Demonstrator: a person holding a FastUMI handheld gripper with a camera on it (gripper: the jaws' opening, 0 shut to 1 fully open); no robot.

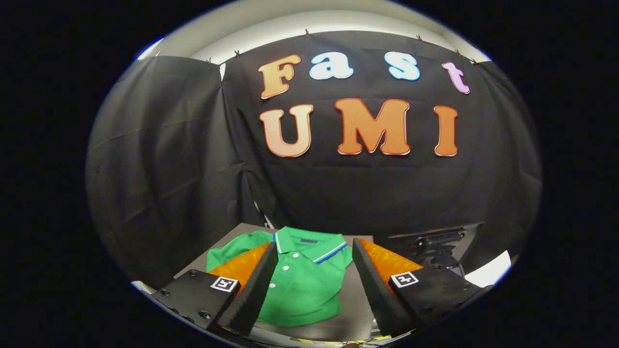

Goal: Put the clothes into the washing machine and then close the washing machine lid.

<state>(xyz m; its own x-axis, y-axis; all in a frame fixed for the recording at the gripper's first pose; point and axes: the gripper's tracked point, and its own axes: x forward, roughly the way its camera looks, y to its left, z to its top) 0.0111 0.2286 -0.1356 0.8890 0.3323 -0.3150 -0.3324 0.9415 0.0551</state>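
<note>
Left to right: we see the shirt's sleeve poking out past our left finger [251, 285], w/ the dark table [208, 256] under it. Then the green polo shirt [302, 285] itself, lying flat, collar [309, 244] at the far end, button placket running toward us, so its long axis goes roughly along our line of reach, not across it. The gripper [312, 290] has its fingers spread wide apart, nothing clamped; the shirt's body sits in the gap between them and just ahead, prob. below the tips, contact not clear. Past the right finger [375, 285], a dark piece of hardware [435, 241] stands off to the right, beyond the shirt; can't tell if that's the washer or its lid. We judge the next move is straight down/fwd onto the cloth, no sideways shift needed, then carry rightward.
</note>
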